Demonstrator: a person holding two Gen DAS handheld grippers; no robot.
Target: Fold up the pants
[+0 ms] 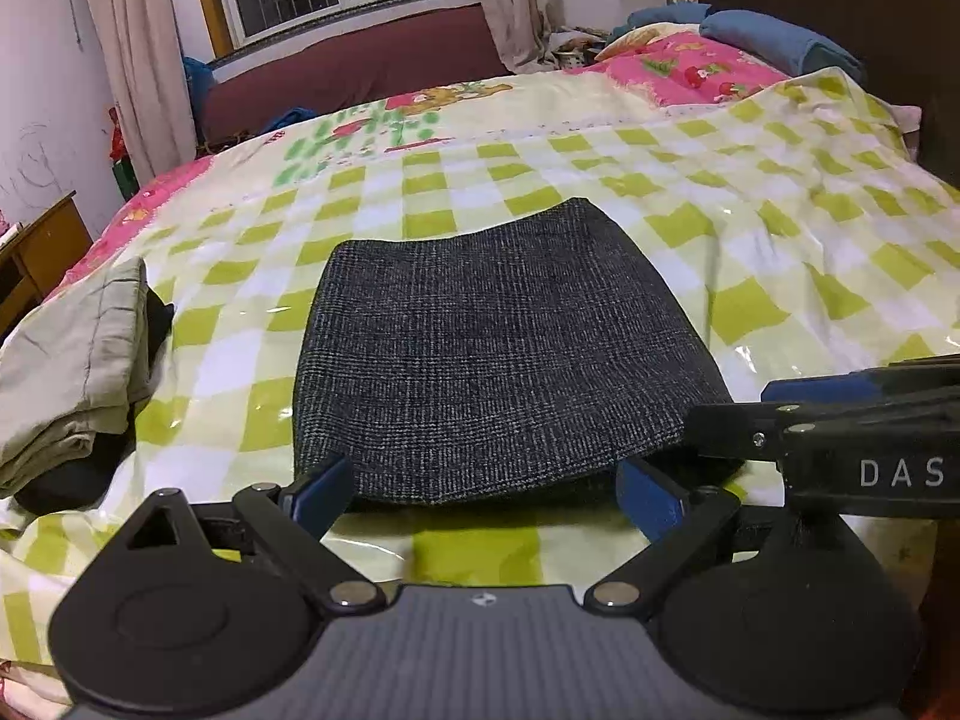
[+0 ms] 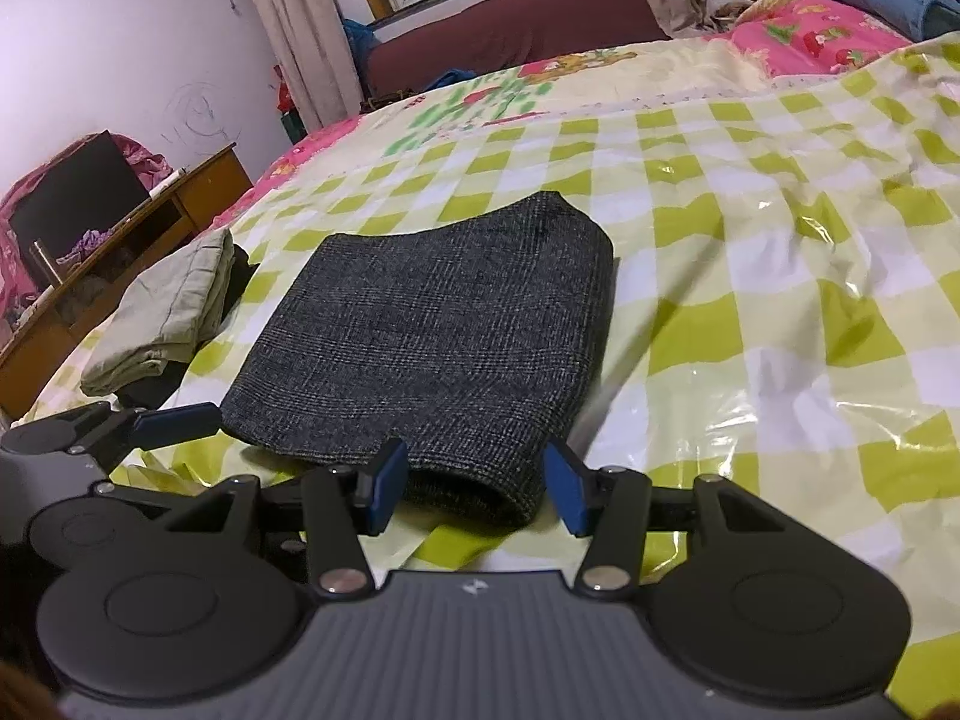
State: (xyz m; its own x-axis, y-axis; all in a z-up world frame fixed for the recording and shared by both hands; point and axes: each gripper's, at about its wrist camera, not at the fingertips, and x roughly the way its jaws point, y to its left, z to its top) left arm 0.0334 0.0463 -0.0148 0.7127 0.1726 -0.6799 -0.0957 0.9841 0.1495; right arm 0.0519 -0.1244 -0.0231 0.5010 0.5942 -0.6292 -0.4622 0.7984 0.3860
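The dark grey checked pants (image 1: 498,354) lie folded into a compact rectangle on the green-and-white checked bed cover (image 1: 780,252). My left gripper (image 1: 486,495) is open, its blue pads either side of the near folded edge, empty. My right gripper (image 2: 477,483) is open at the near right corner of the pants (image 2: 444,336), empty. The right gripper also shows in the left wrist view (image 1: 780,414) at the right, beside the pants. The left gripper's finger shows in the right wrist view (image 2: 174,420) at the pants' left corner.
A stack of folded khaki and black clothes (image 1: 72,372) sits left of the pants, also in the right wrist view (image 2: 168,312). Pink bedding and blue pillows (image 1: 774,42) lie at the far right. A wooden desk (image 2: 120,240) stands left of the bed.
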